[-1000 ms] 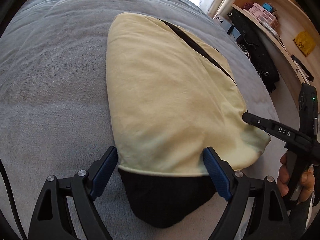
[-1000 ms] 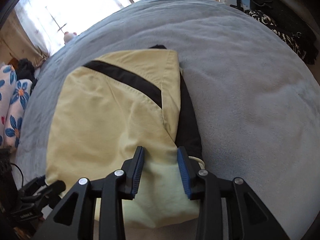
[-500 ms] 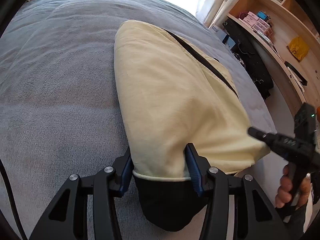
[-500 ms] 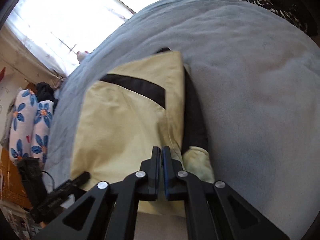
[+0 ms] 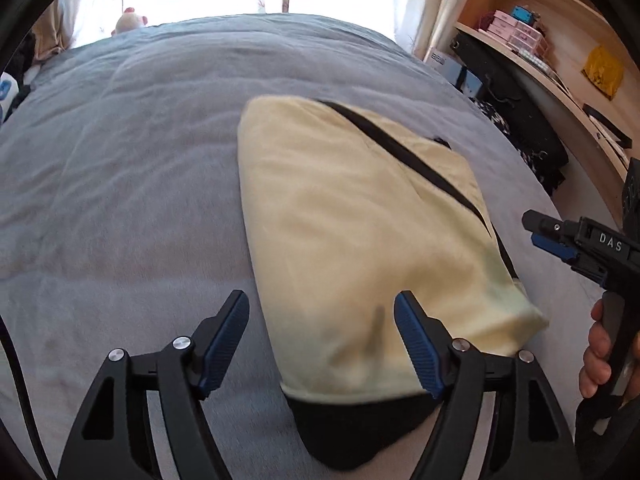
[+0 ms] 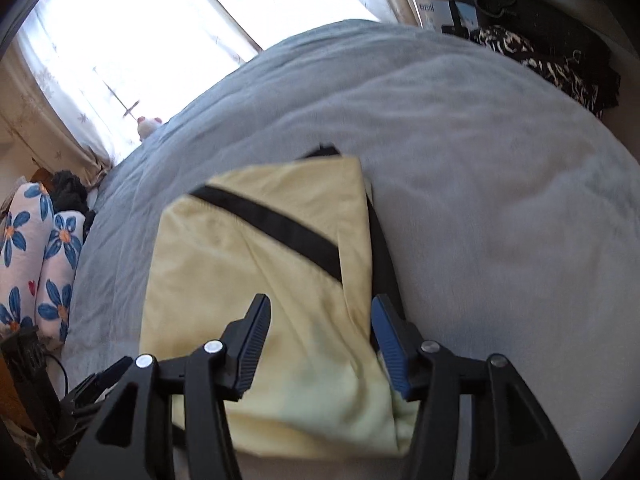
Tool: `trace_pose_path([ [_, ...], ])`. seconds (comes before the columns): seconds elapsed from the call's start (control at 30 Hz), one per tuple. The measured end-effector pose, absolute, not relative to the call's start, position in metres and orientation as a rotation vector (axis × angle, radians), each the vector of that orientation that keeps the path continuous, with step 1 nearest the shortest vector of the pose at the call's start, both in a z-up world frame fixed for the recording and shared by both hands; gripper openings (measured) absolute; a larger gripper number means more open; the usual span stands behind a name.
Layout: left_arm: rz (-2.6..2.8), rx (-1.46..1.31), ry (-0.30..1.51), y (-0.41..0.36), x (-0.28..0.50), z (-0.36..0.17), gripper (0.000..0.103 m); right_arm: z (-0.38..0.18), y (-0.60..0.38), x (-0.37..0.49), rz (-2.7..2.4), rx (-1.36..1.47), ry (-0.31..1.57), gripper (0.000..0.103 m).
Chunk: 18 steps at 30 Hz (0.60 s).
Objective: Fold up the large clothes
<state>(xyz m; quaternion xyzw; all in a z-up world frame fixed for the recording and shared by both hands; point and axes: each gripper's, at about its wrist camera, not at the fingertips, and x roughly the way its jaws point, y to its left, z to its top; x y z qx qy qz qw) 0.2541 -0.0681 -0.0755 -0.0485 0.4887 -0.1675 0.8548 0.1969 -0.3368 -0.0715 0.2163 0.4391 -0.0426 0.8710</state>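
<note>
Both tools [image 5: 322,344] [image 6: 318,340] just opened, seemingly above folded garment [image 5: 360,240].

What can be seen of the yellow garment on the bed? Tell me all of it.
The yellow garment lies folded into a compact, flat bundle on the grey blanket. It looks like soft pale-yellow cloth with a black diagonal stripe and black fabric showing at its near end and along one side. Both grippers are above its near edge with jaws open, neither gripping it.

The garment's [image 5: 360,248] near black end [image 5: 352,432] is blurred. At four o'clock, the hand [image 5: 600,352] is cut off.
</note>
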Motion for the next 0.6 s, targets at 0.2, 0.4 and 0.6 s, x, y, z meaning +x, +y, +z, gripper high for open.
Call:
trace_pose_path([
  [0.2,-0.303,-0.115,1.066,-0.057,0.321,-0.084,0.073,-0.088,-0.358,0.269,-0.104,0.435,0.990,0.053],
  [0.4,-0.295,-0.196,1.096,-0.052,0.370,-0.105,0.072,-0.134,-0.368,0.312,-0.058,0.454,1.107,0.049],
  [0.6,-0.271,-0.149,1.061,-0.063,0.382,-0.113,0.054,-0.148,-0.365,0.318,-0.082,0.367,1.094,0.006],
])
